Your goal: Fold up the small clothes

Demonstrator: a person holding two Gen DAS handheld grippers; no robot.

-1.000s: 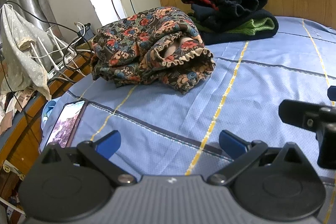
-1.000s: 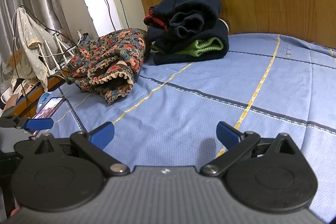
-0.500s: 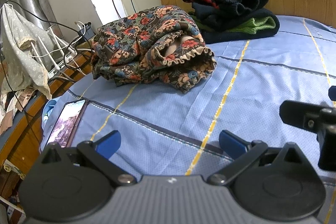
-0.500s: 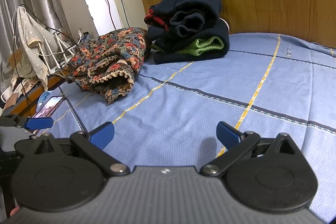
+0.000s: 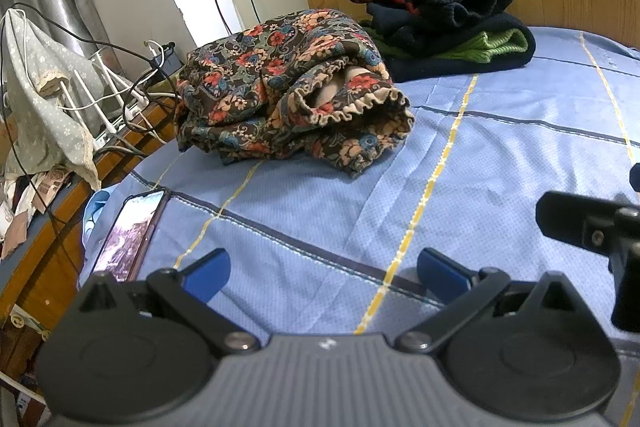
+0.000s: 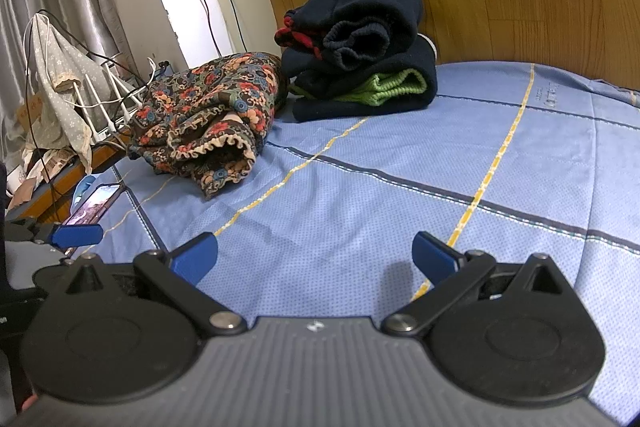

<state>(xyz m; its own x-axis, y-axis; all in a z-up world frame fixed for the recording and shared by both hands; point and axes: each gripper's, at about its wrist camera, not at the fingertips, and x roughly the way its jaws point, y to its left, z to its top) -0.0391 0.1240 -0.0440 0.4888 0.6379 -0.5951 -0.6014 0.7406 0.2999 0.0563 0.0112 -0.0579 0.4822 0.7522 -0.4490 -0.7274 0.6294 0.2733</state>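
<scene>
Left gripper (image 5: 324,273) and right gripper (image 6: 314,257) both spread apart over blue checked bedsheet (image 6: 400,203), holding nothing, crumpled floral-print garment (image 5: 288,99) near the bed's far left edge, beside stacked dark navy clothes (image 6: 360,47)

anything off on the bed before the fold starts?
One thing: a phone lies at the left edge of the blue sheet, screen lit, right by the drop. The floral garment is bunched, not flat. The dark folded stack looks tidy. Left claw and right claw are open, holding nothing.
</scene>
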